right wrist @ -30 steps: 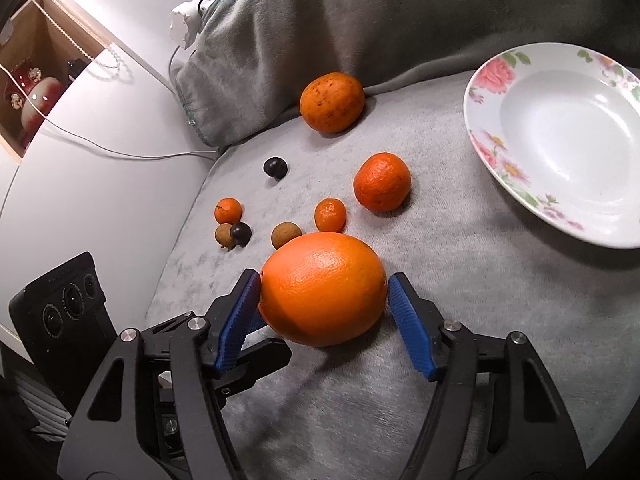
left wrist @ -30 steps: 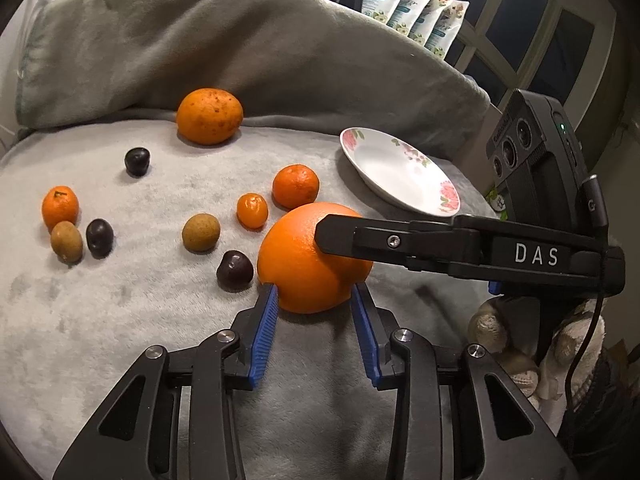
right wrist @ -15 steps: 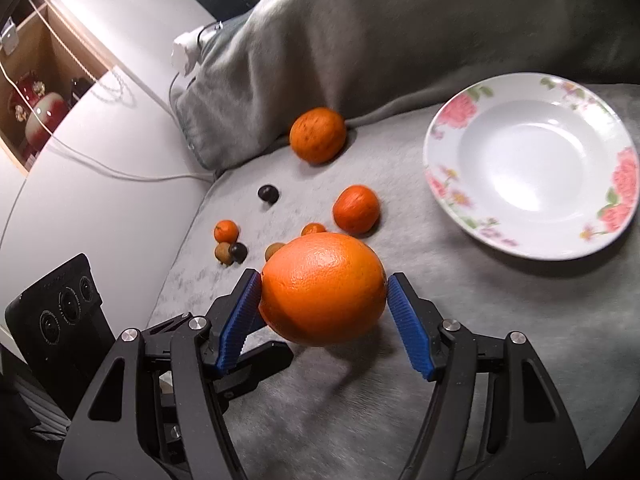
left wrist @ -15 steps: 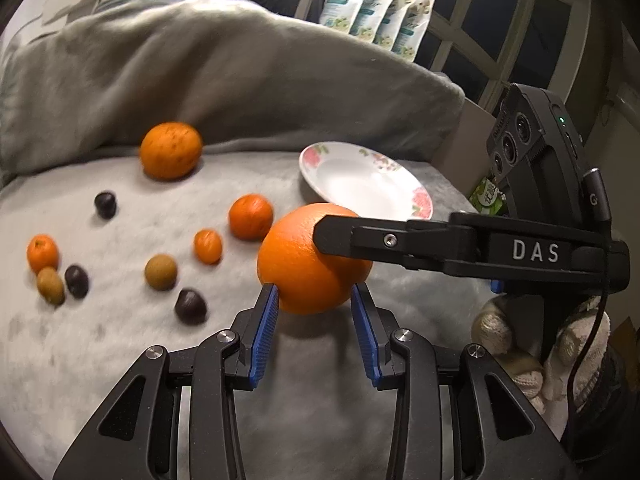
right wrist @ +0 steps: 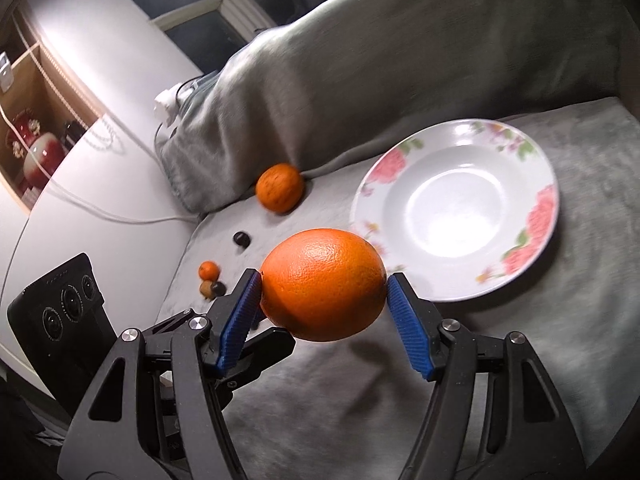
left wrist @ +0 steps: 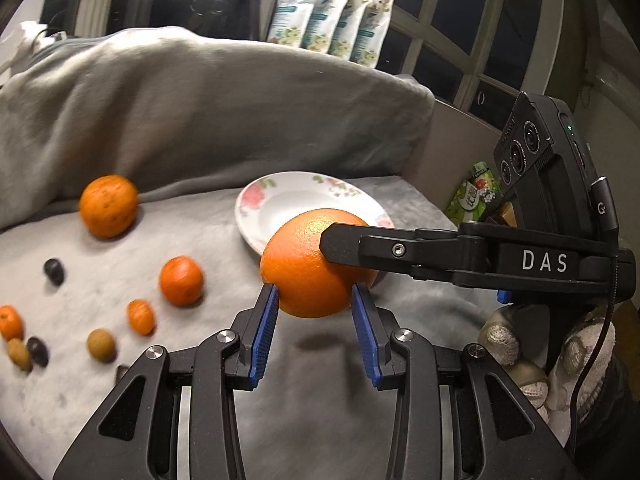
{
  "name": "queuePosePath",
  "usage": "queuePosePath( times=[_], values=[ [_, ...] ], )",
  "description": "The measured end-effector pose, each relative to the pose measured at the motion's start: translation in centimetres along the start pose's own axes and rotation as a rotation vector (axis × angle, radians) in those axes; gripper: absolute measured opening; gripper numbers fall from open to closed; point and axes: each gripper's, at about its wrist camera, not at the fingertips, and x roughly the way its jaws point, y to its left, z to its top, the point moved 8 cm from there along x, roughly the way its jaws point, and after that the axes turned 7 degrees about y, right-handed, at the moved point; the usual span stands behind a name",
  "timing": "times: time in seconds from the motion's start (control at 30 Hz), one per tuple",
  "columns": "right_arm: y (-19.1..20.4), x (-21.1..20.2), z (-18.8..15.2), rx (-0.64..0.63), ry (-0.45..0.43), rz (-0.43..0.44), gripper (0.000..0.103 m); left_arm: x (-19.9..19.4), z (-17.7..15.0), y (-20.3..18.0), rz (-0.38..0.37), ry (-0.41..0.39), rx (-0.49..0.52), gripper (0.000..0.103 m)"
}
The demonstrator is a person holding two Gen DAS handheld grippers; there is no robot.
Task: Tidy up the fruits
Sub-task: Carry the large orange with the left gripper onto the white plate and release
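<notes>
A large orange (right wrist: pixel 324 284) hangs above the grey blanket, with my right gripper (right wrist: pixel 324 280) shut on its two sides. It hovers just in front of the white flowered plate (right wrist: pixel 548 208), which has nothing in it. In the left wrist view the orange (left wrist: pixel 312 264) shows beyond my left gripper (left wrist: pixel 316 300), whose blue pads stand a narrow gap apart with nothing pressed between them. The right gripper's finger (left wrist: pixel 400 250) crosses in from the right. The plate (left wrist: pixel 280 188) lies behind the orange.
On the blanket lie a spotted orange (left wrist: pixel 108 206), a mandarin (left wrist: pixel 181 280), a small mandarin (left wrist: pixel 141 316), a brown fruit (left wrist: pixel 102 345) and a dark fruit (left wrist: pixel 54 271), with more small fruits at the left edge. A bunched grey blanket (right wrist: pixel 360 60) rises behind. A gloved hand (left wrist: pixel 580 352) holds the right gripper.
The orange has come up off the blanket in my right gripper and moved toward the plate. My left gripper has travelled alongside it. The loose fruits lie where they were.
</notes>
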Motion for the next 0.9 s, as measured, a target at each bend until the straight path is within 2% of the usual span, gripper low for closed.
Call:
queuePosePath(
  times=[0.27,0.63,0.9],
  values=[
    [-3.1,-1.4,0.6,0.037,-0.014,-0.027,0.068,2.2,0.7,-1.8,-0.02,0.026,0.02,0.036],
    [-4.0,-1.2,1.2,0.052,-0.015,-0.049,0.068,2.8,1.1,-2.1,-0.011,0.027,0.036,0.036],
    [-4.3,-3.6,2.4,0.027,-0.109,-0.134,0.068,1.3,1.8,-1.1,0.018,-0.007,0.03,0.036]
  ],
)
